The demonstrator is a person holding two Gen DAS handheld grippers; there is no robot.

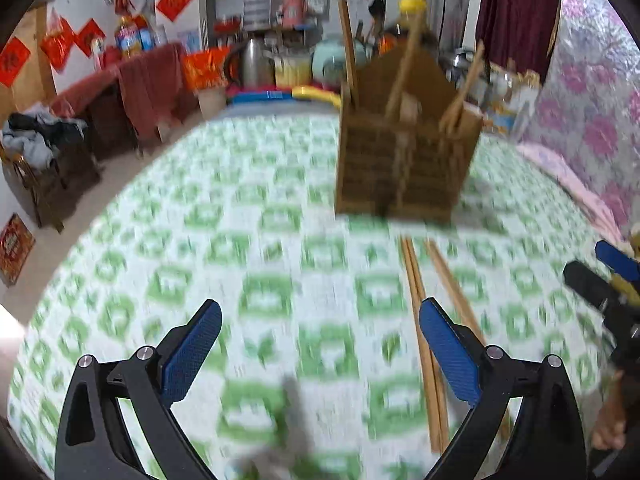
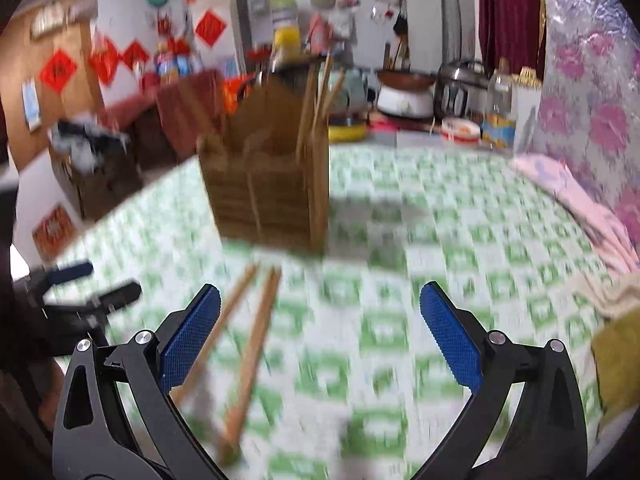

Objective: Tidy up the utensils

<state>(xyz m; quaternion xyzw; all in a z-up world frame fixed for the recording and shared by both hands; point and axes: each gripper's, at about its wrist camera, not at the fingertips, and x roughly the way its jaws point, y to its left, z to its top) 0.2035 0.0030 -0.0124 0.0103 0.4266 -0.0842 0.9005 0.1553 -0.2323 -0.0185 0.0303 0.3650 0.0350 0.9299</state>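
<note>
The left tool (image 1: 320, 322) hangs over the green-and-white patterned tabletop (image 1: 240, 240) with its blue pads spread wide and nothing between them. Just right of its right pad, loose wooden chopsticks (image 1: 424, 320) lie flat on the cloth, running from near to far; the pad covers part of them in this view, so contact cannot be told. Farther off and a little right of centre stands the wooden utensil holder (image 1: 400, 168), upright, with several chopsticks sticking out of its top compartments at slants. At the far right edge of the left wrist view the right tool (image 1: 608, 280) shows partly.

In the right wrist view, the right tool (image 2: 320, 308) is likewise wide apart and carries nothing. The loose chopsticks (image 2: 256, 332) lie near its left pad, angled toward the holder, which stands far and left of centre. Both views are blurred. A pink cloth (image 2: 580, 200) lies at the right edge of the tabletop.
</note>
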